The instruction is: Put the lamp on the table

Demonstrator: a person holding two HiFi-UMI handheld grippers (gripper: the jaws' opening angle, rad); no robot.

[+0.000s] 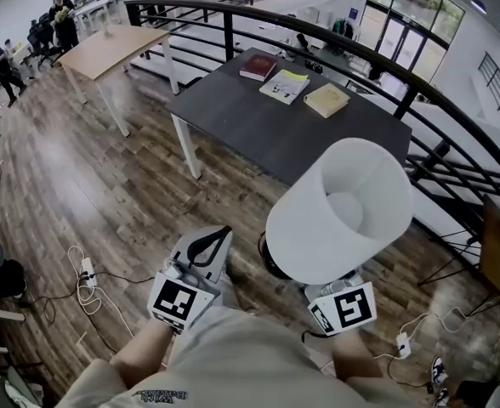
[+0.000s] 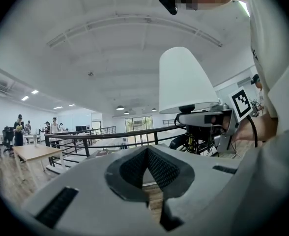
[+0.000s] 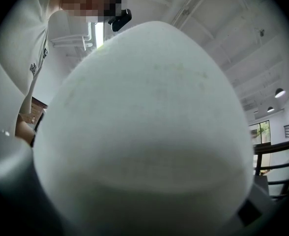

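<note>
Now, the lamp (image 1: 343,206) is up in the air and not on the table (image 1: 258,134). It rides upright on the right gripper (image 2: 188,119), with its white shade flaring out above the marker cube (image 1: 343,308). In the right gripper view that shade fills almost the whole picture and covers the jaws. The left gripper view shows the black neck of the lamp sitting right on that gripper's front end, with the dark base (image 1: 271,260) hanging below, clear of the wooden floor (image 1: 105,185), so the grip is clamped on the lamp. On the other side, the left gripper (image 1: 223,233) carries nothing. Its dark ribbed pads (image 2: 159,168) meet at the tips, with only floor showing through the gap behind them. Both grippers are held close to the person's body and pointed at the dark grey table, which stands just ahead on white legs. Three things lie near its far edge: a dark red book (image 1: 258,66), a yellow-and-white booklet (image 1: 285,85) and a tan book (image 1: 326,100). The near part of the tabletop is bare. A black railing (image 1: 233,11) curves round behind the table, a light wooden table (image 1: 114,48) stands off to the left, and white cables (image 1: 87,272) trail across the floor.
</note>
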